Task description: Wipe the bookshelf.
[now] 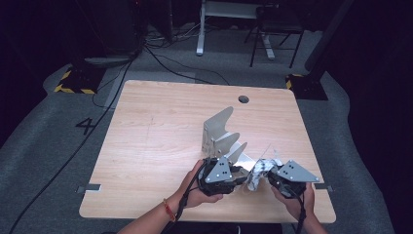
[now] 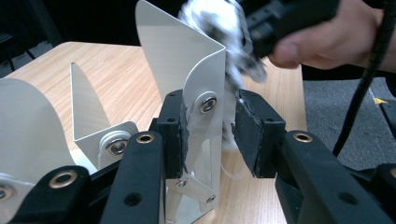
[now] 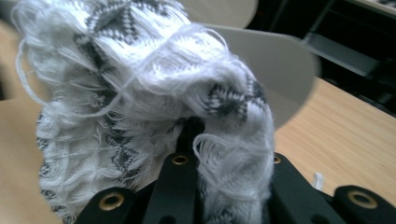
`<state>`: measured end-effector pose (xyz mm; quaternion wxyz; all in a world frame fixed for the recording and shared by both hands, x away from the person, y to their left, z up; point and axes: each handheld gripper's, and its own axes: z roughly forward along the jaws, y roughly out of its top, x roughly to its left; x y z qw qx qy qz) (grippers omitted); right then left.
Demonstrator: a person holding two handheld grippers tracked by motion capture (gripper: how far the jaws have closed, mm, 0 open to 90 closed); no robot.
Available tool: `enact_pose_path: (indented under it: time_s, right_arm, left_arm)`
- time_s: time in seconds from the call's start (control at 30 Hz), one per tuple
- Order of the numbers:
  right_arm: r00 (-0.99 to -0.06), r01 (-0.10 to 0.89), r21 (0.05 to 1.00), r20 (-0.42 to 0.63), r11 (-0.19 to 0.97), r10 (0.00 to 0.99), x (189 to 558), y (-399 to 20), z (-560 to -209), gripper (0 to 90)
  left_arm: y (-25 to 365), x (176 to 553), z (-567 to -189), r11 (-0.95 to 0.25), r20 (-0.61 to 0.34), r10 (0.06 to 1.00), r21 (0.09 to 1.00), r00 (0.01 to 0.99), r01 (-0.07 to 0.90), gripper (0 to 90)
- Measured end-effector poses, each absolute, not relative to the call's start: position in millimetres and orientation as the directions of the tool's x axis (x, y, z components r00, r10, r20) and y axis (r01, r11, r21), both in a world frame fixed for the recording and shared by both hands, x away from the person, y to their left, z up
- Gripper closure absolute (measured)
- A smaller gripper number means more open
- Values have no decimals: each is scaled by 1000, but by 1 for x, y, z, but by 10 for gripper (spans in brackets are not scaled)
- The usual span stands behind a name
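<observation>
Light wooden bench seen from above, with a round cable hole near its far edge. A white metal rack with curved, fin-like dividers stands right of centre, its near end at the person's hands. The left tool, held in the left hand, meets that near end. In the left gripper view its two black jaws stand apart, one on each side of the rack's nearest upright plate; the inner pad of the left-hand jaw touches the plate beside a rivet, while the other jaw stands clear of it.

The right tool, held in the right hand, carries a white knitted cloth with a dark grey pattern and loose threads, just right of the rack's near end. In the right gripper view the cloth is bunched over the jaws, which are clamped on it, with a rack fin behind it.

On the grey carpet left of the bench, a black figure "4" is marked. No other writing can be read.
</observation>
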<state>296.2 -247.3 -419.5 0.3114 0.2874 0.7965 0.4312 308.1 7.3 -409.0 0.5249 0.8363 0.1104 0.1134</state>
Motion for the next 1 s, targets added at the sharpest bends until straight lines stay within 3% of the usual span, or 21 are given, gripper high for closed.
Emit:
enact_pose_path:
  time_s: [0.17,0.33,0.47,0.67,0.83,1.0]
  right_arm:
    - [-678,179,824,-293,538,674,291,-234,-428,833]
    - [-671,268,800,-245,537,700,309,-238,-442,832]
    - [-611,303,824,-218,479,761,325,-252,-437,832]
    - [-527,259,879,-218,400,821,340,-263,-405,832]
    - [-581,156,886,-276,437,765,320,-247,-393,832]
    - [-660,116,874,-287,472,694,303,-229,-394,832]
  left_arm:
    - [11,306,-409,-427,70,307,901,949,72,646]
    - [12,305,-409,-427,73,307,902,949,69,645]
    - [11,304,-409,-426,75,306,902,949,66,648]
    - [11,303,-409,-425,81,312,903,946,62,650]
    - [13,303,-409,-415,75,320,907,944,68,653]
    - [19,305,-408,-416,76,330,907,941,73,645]
